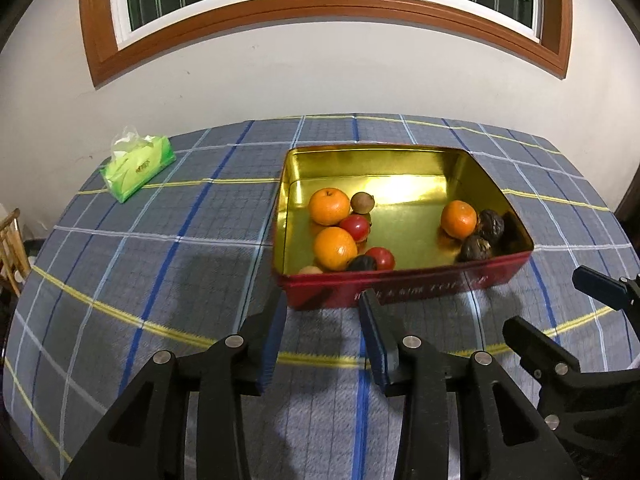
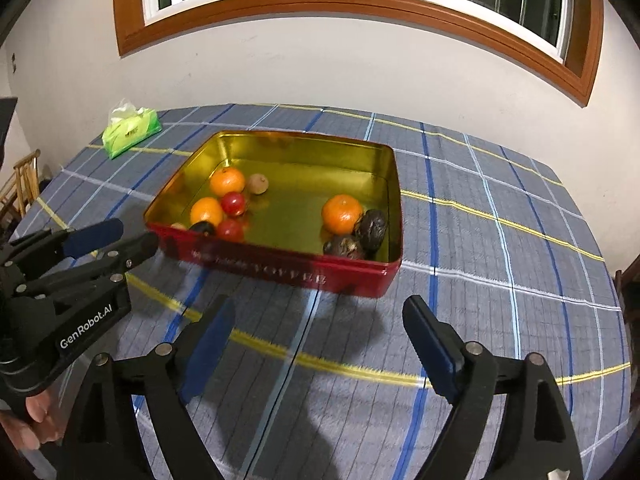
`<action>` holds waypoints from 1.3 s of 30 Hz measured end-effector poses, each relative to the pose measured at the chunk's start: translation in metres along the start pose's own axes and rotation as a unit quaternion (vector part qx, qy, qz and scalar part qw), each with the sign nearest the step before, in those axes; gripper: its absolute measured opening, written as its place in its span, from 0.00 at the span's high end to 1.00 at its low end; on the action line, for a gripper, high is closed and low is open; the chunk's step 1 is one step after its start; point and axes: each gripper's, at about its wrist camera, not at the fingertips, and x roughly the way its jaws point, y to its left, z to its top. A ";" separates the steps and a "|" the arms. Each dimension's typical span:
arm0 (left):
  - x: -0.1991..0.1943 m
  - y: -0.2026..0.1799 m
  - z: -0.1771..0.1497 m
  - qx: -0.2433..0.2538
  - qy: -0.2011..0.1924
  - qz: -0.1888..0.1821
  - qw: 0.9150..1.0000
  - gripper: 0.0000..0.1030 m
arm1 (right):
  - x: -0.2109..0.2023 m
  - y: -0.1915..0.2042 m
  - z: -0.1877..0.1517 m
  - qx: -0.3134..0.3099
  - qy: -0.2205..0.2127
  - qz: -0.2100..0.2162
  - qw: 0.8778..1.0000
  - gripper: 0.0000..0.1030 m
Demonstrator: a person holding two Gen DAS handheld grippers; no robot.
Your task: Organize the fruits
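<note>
A red tin (image 1: 400, 286) (image 2: 280, 268) with a gold inside sits on the checked tablecloth. It holds three oranges (image 1: 335, 248) (image 2: 341, 213), two red fruits (image 1: 355, 227) (image 2: 233, 203), a brown kiwi (image 1: 362, 202) (image 2: 257, 183) and dark wrinkled fruits (image 1: 476, 248) (image 2: 370, 224). My left gripper (image 1: 322, 300) is open and empty just in front of the tin's near wall; it also shows in the right wrist view (image 2: 120, 240). My right gripper (image 2: 320, 308) is open and empty, a little back from the tin; it also shows at the right of the left wrist view (image 1: 560, 300).
A green tissue pack (image 1: 138, 166) (image 2: 130, 132) lies at the table's far left corner. A white wall with a wood-framed window stands behind the table. A wooden chair (image 1: 10, 248) shows at the left edge.
</note>
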 end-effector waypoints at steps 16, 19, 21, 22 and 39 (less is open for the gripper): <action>-0.024 0.001 -0.014 -0.009 -0.008 0.003 1.000 0.59 | -0.015 0.014 -0.015 0.001 -0.001 0.003 1.000 0.17; -0.025 0.001 -0.015 -0.010 -0.008 0.004 1.000 0.59 | -0.018 0.013 -0.016 0.002 -0.002 0.004 1.000 0.17; -0.026 0.001 -0.017 -0.011 -0.007 0.004 1.000 0.59 | -0.019 0.014 -0.016 0.000 -0.003 0.002 1.000 0.17; -0.026 0.001 -0.018 -0.011 -0.007 0.004 1.000 0.59 | -0.020 0.014 -0.017 -0.001 -0.003 0.001 1.000 0.17; -0.032 0.002 -0.019 -0.008 -0.012 0.013 1.000 0.59 | -0.022 0.015 -0.018 0.000 -0.004 -0.001 1.000 0.16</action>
